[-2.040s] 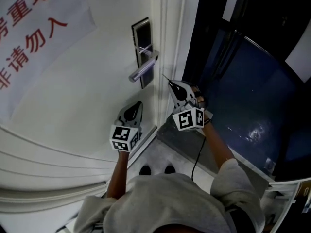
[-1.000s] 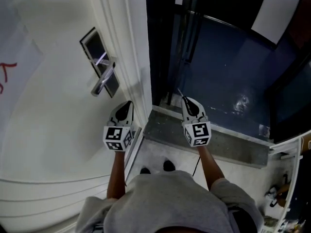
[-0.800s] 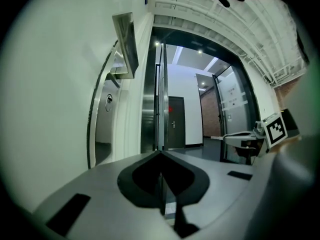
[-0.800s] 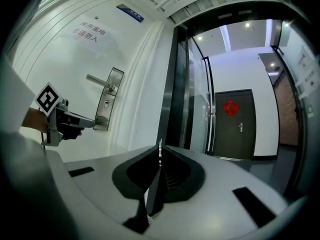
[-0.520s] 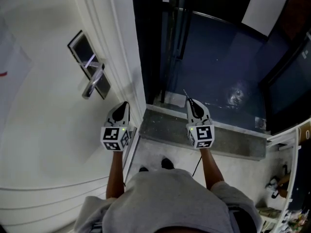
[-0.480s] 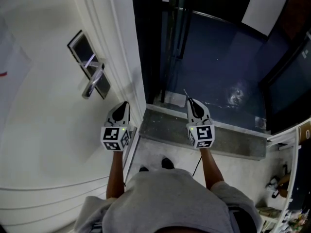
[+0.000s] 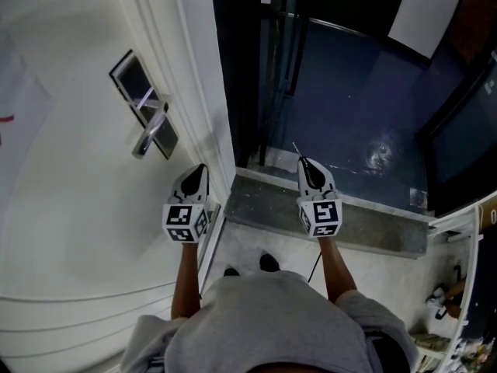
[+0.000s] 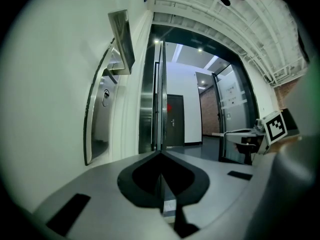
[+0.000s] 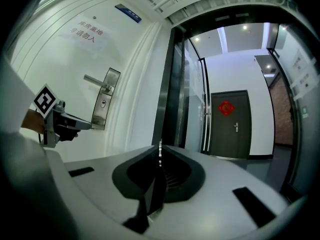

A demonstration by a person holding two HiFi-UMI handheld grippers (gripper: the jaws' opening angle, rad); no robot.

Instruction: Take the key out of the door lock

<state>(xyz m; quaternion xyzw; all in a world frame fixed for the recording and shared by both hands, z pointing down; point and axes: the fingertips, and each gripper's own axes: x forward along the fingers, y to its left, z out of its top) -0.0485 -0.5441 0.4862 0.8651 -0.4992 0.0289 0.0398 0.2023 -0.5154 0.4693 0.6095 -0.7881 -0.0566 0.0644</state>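
The door lock plate (image 7: 144,103) with its silver lever handle (image 7: 152,134) sits on the white door at upper left. No key shows in its keyhole (image 9: 103,103). My right gripper (image 7: 304,164) hangs well to the right of the lock, over the dark doorway. It is shut on a thin metal key (image 7: 296,149), which pokes out past its tips (image 9: 160,146). My left gripper (image 7: 198,169) is shut and empty, below the handle and close to the door's edge. The lock plate (image 8: 102,119) lies just left of it in the left gripper view.
A grey stone threshold (image 7: 365,224) crosses the doorway under the right gripper. Beyond it are a dark glossy floor (image 7: 357,107) and glass door frames (image 9: 175,84). A paper sign (image 9: 87,29) hangs on the white door. The person's feet (image 7: 248,266) stand by the threshold.
Over two seconds the right gripper has drawn away from the lock, rightwards to the doorway, with the key in it. In the last half second nothing has visibly moved.
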